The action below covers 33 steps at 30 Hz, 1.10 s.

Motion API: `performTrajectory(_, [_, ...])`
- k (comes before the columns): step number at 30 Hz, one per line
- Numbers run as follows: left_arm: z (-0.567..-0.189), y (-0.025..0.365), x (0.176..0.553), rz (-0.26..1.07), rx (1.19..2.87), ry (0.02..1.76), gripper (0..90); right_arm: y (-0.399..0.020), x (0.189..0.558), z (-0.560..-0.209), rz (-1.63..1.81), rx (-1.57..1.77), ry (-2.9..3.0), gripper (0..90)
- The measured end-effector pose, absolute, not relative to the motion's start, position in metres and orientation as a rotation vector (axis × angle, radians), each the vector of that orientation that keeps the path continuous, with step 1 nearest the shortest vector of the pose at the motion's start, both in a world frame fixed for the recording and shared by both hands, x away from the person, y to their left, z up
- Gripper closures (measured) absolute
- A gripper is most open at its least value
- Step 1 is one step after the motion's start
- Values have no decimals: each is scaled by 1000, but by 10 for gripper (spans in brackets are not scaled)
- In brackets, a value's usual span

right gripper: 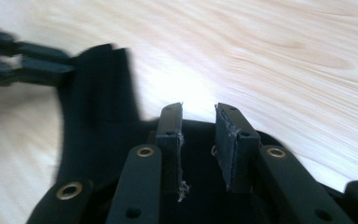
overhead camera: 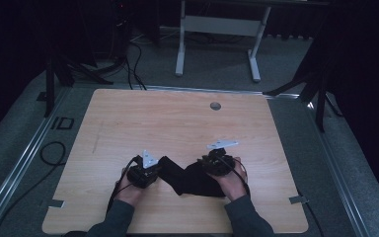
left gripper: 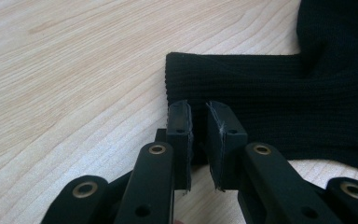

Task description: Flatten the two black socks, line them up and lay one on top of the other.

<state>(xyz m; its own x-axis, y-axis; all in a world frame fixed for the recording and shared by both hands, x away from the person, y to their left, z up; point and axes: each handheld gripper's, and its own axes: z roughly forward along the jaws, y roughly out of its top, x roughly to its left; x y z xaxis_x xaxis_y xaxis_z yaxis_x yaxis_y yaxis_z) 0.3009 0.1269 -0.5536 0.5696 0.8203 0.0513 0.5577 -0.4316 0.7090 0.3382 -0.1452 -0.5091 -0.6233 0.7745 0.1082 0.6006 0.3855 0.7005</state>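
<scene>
The left tool [left gripper: 199,116] pinches the black cloth [left gripper: 279,107] edge; the right tool [right gripper: 199,122] stands slightly spread above it on the table [overhead camera: 177,118].

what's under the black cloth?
The wooden table lies under the black cloth, with bare wood showing all around its edges. Anything beneath its middle is covered and cannot be seen. The left tool sits at one ribbed end, the right tool over the other.
</scene>
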Motion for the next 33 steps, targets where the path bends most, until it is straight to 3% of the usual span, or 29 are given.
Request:
performTrajectory(9, [-554,127,300,524,2148,1098,795,-186,344,-521,1028,1355,2312,708])
performTrajectory(24, [-554,126,300,527,2148,1097,782,-187,357,-551,888,1424,2298,648])
performTrajectory(33, [-554,125,300,527,2147,1099,780,-181,354,-552,850,1366,2297,771])
